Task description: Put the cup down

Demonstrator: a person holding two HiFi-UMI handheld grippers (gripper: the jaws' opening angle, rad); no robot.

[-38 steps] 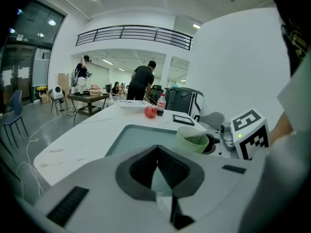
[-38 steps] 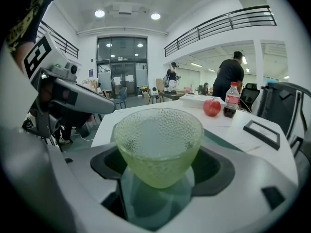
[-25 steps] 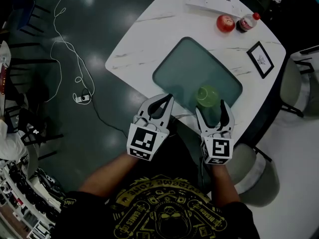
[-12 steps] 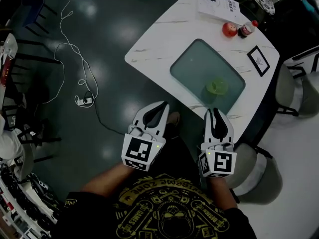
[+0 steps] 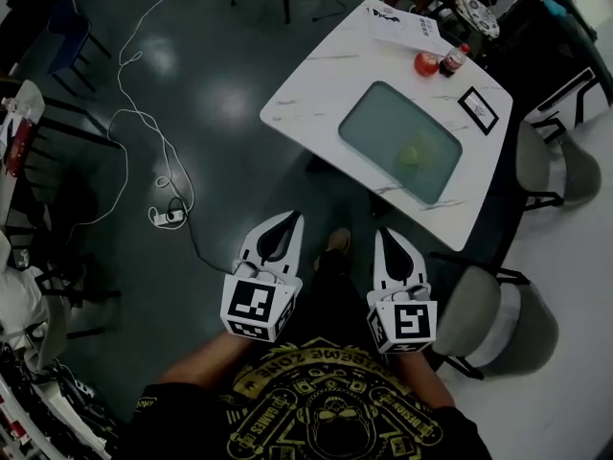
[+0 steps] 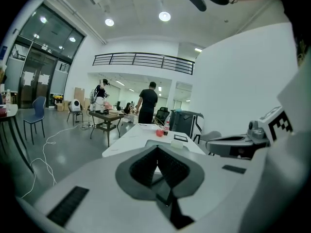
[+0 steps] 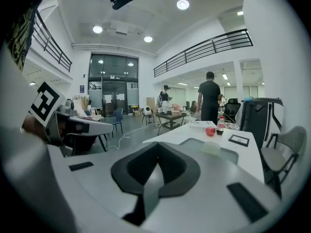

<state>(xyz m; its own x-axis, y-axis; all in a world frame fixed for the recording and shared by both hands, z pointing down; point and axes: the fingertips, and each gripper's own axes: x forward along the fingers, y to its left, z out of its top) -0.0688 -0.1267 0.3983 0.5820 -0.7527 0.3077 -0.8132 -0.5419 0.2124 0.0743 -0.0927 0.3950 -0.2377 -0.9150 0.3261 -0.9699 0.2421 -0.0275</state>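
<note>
The green cup (image 5: 410,154) stands upright on the teal tray (image 5: 374,123) of the white marble table (image 5: 316,94), free of both grippers. The left gripper (image 5: 289,218) and the right gripper (image 5: 387,233) hang over the dark floor, well short of the table's near edge. Both are shut and hold nothing. The right gripper's jaws have just been closing, with nothing between them. In the right gripper view the cup (image 7: 211,147) shows pale beyond the closed jaws (image 7: 158,147). The left gripper view looks past its closed jaws (image 6: 158,152) toward the table.
A red apple (image 5: 424,62), a small bottle (image 5: 452,60), a framed card (image 5: 477,110) and a booklet (image 5: 402,25) lie at the table's far side. Grey chairs (image 5: 484,319) stand to the right. A white cable (image 5: 144,161) trails across the floor. People stand in the background.
Both grippers drew back from the table and now hang over the floor. The right gripper's jaws closed from open. The cup stayed on the tray.
</note>
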